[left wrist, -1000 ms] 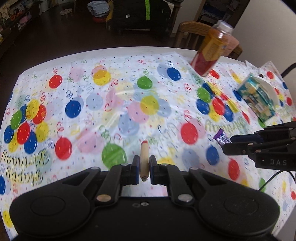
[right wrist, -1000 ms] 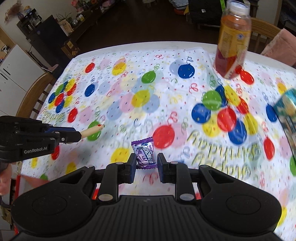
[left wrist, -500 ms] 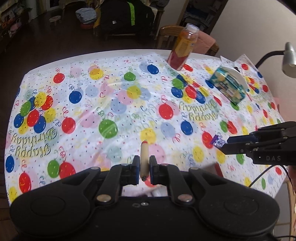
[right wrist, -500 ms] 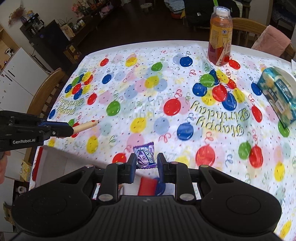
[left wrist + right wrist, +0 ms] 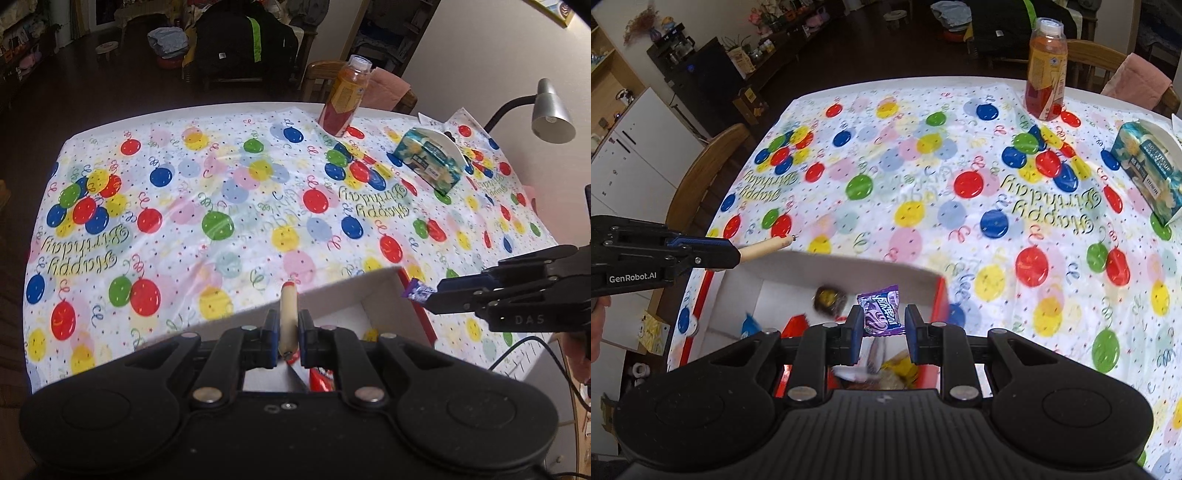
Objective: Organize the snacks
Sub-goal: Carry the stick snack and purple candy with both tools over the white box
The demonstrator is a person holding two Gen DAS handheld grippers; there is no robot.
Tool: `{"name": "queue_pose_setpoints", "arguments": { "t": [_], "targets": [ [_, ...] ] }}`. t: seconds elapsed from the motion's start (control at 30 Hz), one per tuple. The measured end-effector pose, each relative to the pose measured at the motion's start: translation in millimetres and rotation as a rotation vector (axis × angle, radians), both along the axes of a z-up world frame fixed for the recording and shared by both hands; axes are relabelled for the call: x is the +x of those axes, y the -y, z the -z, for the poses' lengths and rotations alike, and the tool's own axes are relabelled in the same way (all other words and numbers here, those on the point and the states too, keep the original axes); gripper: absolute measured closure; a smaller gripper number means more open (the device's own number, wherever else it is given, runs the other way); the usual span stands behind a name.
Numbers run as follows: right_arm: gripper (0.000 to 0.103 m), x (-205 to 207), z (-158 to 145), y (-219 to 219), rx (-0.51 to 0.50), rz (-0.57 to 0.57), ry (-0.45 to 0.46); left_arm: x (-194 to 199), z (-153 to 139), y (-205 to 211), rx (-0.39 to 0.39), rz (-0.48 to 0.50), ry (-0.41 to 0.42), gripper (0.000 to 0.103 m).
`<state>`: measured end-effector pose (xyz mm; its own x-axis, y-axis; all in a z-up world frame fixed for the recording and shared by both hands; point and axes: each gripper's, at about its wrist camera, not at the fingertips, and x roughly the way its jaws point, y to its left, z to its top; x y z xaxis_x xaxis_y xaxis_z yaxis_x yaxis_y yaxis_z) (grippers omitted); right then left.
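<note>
**snackbot99:** Your left gripper (image 5: 287, 334) is clamped on the sausage stick (image 5: 287, 317), bottom centre of its view, over the red-and-white box (image 5: 938, 295). It looks stiff and light, so I'd stay mid-length.

**umi_dave:** Your right gripper (image 5: 881, 329) pinches the purple candy packet (image 5: 881, 314) by its edges. Crinkly and slippery, I'd guess, so hold gently.
</note>
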<state>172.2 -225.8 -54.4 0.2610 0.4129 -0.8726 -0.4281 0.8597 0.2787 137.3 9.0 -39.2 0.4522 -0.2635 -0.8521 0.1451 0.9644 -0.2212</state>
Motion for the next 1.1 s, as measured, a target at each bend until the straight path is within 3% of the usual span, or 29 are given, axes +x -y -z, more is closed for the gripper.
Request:
{"name": "queue_pose_setpoints", "arguments": {
  "t": [0.43,1.1],
  "targets": [
    [0.08,-25.7,25.7,-17.8,-0.035,-0.017,-0.033,-24.6,31.7,-8.9,-0.012,-0.018,-0.044,0.095],
    [0.08,-21.9,69.5,-41.5,-0.077,-0.013,-0.092,-6.5,89.8,-1.0,0.059,-0.043,-0.137,0.095]
  ]
}}
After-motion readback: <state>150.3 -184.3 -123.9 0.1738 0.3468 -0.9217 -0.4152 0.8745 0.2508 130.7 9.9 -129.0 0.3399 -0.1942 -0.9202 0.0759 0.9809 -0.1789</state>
